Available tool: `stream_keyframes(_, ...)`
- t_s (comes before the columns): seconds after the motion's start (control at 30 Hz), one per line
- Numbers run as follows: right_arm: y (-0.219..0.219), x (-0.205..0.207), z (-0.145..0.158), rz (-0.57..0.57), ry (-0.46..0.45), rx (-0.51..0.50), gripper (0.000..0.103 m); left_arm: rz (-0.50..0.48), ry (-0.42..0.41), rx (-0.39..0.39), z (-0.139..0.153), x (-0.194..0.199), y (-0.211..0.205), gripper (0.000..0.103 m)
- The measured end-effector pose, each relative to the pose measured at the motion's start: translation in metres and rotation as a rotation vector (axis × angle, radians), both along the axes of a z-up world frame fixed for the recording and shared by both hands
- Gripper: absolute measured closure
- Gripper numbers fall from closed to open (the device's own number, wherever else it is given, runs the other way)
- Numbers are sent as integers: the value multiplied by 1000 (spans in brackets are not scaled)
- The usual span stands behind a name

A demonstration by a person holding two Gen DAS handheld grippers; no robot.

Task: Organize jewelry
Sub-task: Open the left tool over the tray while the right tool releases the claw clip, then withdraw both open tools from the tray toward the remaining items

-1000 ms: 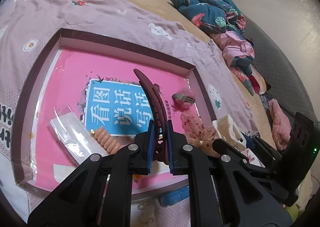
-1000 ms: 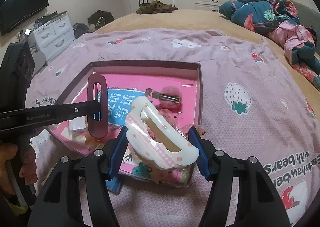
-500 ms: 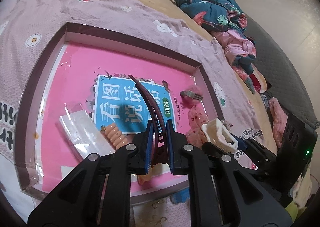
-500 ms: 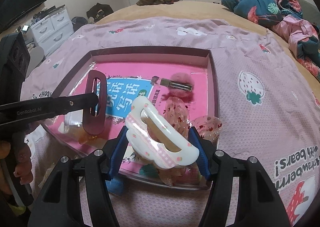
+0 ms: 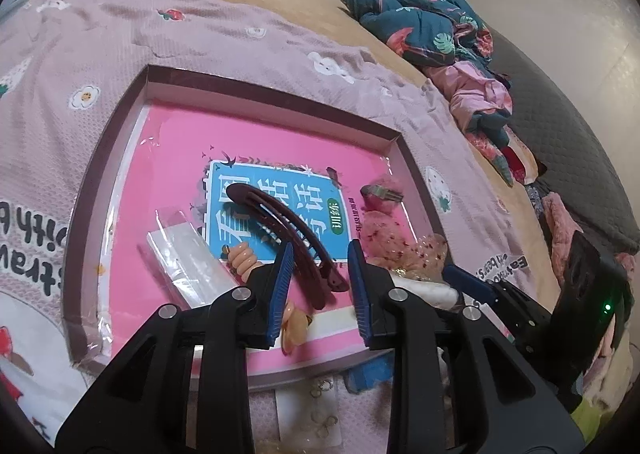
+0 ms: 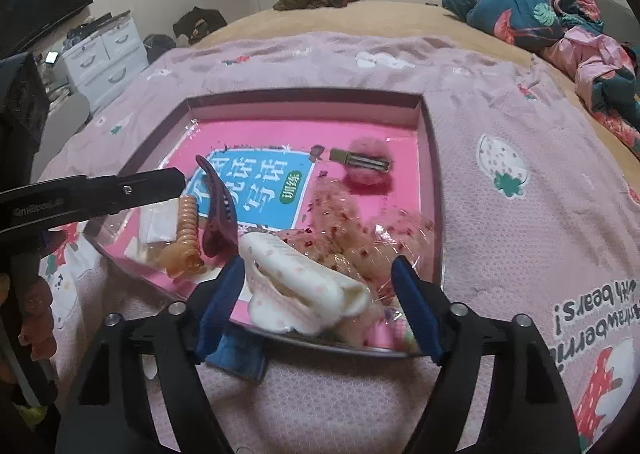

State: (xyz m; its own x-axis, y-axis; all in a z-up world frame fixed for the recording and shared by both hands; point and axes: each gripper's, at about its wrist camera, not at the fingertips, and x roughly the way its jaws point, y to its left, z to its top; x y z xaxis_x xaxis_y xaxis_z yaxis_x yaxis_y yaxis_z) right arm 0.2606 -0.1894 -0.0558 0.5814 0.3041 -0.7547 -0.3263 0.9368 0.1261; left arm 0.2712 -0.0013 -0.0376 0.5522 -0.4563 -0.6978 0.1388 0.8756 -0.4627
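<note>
My left gripper [image 5: 318,286] has just been opening its jaws, and they now stand a little apart with the maroon hair clip [image 5: 284,236] lying loose between them, its near end down in the shallow pink-lined box [image 5: 256,84] and its far end reaching ahead over the blue label. I judge I let it go there so that it joins the rest. Just left of those jaws sit the ridged peach clip [image 5: 242,260] and a clear packet [image 5: 188,258].

My right gripper [image 6: 318,294] has likewise just been opening; its jaws are spread wide, no pad pressing on the white claw clip [image 6: 304,286] between them. It lies on the box's near edge against the pink speckled scrunchies [image 6: 352,232] just ahead, grouped with the soft hairpieces. Farther ahead rests a metal barrette with a pink pompom [image 6: 366,166].
</note>
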Motion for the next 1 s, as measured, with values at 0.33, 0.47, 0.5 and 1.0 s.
stream_keyframes(0.33, -27, -30, 31, -67, -83, 16, 10, -5, -29, 14, 19, -15, -6, 71)
stream_keyframes(0.47, -41, -40, 44, -99, -118, 25, 7, -7, -50, 19, 30, -24, -7, 61)
stream_keyframes(0.5, -44, -44, 47, -105, -124, 27, 7, -7, -57, 22, 33, -27, -8, 60)
stream_keyframes(1.0, -70, -81, 87, -148, -218, 48, 6, 17, -135, 58, 74, -67, -5, 20)
